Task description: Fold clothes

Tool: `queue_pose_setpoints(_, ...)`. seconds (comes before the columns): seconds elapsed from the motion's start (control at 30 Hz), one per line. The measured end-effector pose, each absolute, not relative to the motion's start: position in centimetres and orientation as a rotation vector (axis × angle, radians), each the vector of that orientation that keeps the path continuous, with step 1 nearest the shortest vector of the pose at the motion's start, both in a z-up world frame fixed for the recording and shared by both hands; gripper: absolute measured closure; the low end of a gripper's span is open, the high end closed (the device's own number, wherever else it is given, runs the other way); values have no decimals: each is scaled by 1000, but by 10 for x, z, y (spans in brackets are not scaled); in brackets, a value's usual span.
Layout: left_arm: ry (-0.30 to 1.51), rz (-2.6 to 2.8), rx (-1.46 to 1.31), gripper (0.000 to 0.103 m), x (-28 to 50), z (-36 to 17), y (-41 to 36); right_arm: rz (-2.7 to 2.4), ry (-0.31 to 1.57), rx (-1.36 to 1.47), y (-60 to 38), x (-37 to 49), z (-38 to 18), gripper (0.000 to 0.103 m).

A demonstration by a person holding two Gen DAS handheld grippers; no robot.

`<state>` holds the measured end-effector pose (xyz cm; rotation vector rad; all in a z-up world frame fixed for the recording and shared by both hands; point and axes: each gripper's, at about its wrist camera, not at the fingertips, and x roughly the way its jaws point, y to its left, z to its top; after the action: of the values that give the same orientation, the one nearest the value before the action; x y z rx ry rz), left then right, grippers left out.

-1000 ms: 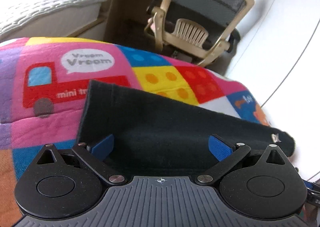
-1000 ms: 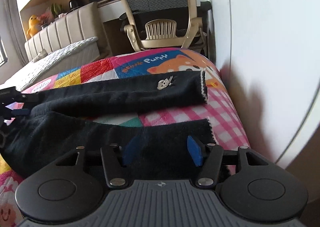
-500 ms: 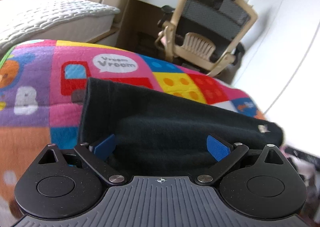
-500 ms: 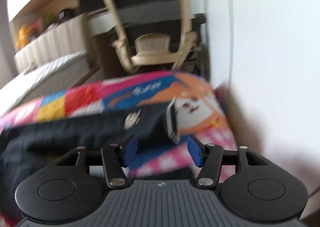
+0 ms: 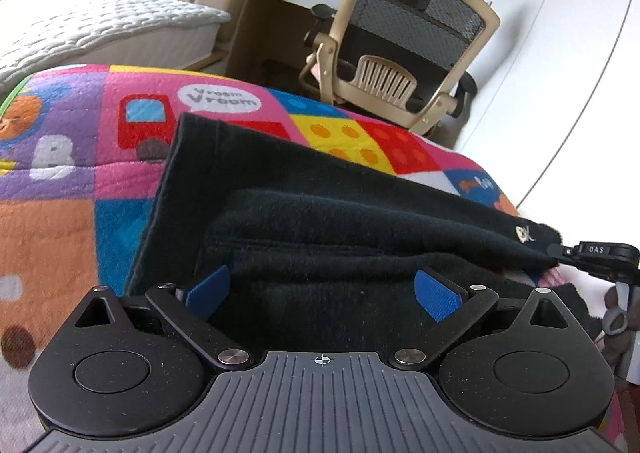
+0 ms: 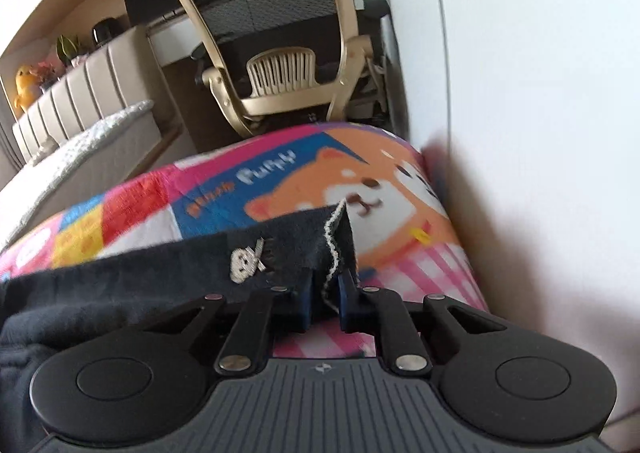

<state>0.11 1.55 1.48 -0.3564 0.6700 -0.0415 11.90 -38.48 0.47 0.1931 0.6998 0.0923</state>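
A black garment [image 5: 320, 213] with a small white skull logo [image 6: 246, 261] lies on a colourful cartoon blanket [image 5: 80, 157]. My left gripper [image 5: 322, 293] is open, its blue pads wide apart over the garment's near fold. My right gripper [image 6: 326, 295] is shut on the garment's white-stitched hem end [image 6: 336, 237] and lifts it off the blanket. The right gripper also shows at the right edge of the left wrist view [image 5: 592, 257], holding that end.
A beige mesh office chair [image 5: 404, 49] stands beyond the blanket's far edge by a desk. A bed with a white quilt [image 5: 100, 25] is at the far left. A white wall [image 6: 540, 133] runs close along the right side.
My right gripper moved forward to the garment's hem end and shut on it, raising it. My left gripper stayed open and drew back slightly, showing more blanket.
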Motion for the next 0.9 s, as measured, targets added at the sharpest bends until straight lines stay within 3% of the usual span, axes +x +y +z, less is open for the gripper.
queue_pose_setpoints(0.33,705,-49,-348,2,-36,21,4,85,664,69,-383,89,7,88)
queue_pose_setpoints(0.4,705,-43,-366,2,-44,22,4,58,640,80,-389,81,8,76)
queue_pose_setpoints(0.53,685,-39,-365,2,-55,25,-1,27,598,132,-395,52,22,68)
queue_pose_setpoints(0.6,660,-44,-352,2,-63,27,-7,66,595,176,-392,30,28,51)
queue_pose_setpoints(0.73,592,-29,-294,1,-81,33,-27,163,610,207,-377,-16,28,36)
queue_pose_setpoints(0.8,553,-10,-258,0,-93,37,-40,201,614,242,-368,-38,28,14)
queue_pose_setpoints(0.9,523,-15,-223,0,-112,47,-59,258,621,324,-359,-65,30,0)
